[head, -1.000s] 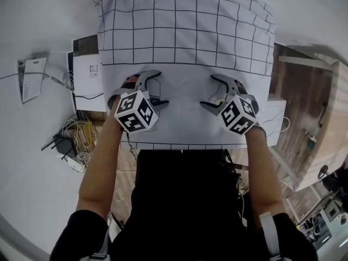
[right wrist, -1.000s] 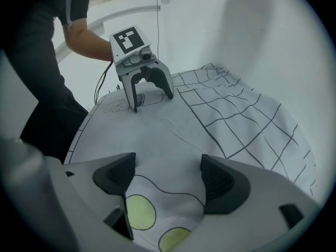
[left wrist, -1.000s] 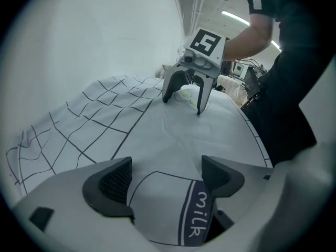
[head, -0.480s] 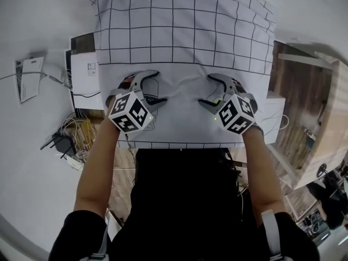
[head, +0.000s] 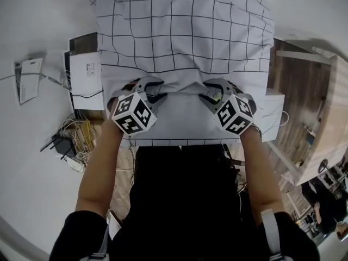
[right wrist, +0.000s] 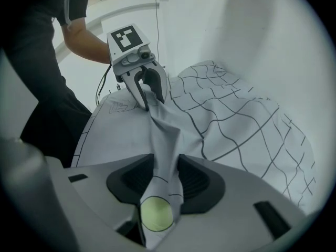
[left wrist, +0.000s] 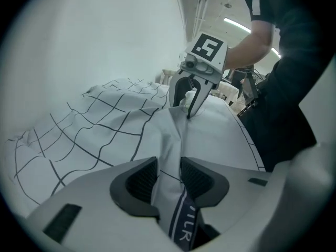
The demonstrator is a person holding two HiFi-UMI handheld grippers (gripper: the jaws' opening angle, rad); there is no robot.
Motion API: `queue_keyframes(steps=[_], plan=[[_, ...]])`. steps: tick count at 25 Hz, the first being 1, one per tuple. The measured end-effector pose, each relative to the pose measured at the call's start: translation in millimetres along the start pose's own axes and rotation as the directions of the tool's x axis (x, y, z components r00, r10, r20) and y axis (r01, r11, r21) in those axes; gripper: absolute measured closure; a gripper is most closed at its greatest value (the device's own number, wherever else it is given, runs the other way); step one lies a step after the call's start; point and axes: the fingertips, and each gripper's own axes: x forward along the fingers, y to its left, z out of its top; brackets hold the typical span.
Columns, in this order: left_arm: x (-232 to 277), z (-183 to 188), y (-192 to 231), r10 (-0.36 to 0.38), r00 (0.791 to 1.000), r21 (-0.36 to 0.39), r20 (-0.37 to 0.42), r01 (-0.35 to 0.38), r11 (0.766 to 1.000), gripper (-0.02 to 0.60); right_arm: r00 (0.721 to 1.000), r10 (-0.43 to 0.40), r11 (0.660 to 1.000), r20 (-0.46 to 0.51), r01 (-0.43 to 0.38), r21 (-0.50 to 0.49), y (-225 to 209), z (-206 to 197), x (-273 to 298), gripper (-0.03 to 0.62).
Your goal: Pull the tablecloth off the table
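Your left claw point(left wrist: 169, 173) and your right claw point(right wrist: 166, 175) have just closed and each pinch a fold of the cloth point(head: 185, 31), which lay flat under them a second ago.

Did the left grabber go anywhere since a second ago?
No. The left gripper stays level with the white box to its left. Only its jaws have just been closing, and now they pinch a fold of the tablecloth.

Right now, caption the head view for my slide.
Left claw and right claw have just closed onto folds of grid tablecloth.
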Motion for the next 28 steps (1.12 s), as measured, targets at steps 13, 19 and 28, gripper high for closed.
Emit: queue_keyframes(steps=[13,19,28], plan=[[-14,10,-20,0.077,0.995,-0.011,0.065,-0.076,0.997,0.559,0.992,-0.114,0.992,0.049,0.111,0.057,19,8,-18,0.569],[-58,31,-27,0.107,0.977,0.022,0.184,-0.113,0.993,0.558,0.975,-0.189,0.980,0.118,0.179,0.092,26,33,-52,0.571],[-112,61,-51,0.122,0.943,0.036,0.309,-0.139,0.990,0.563,0.927,-0.308,0.943,0.216,0.267,0.199,48,65,-109,0.573]])
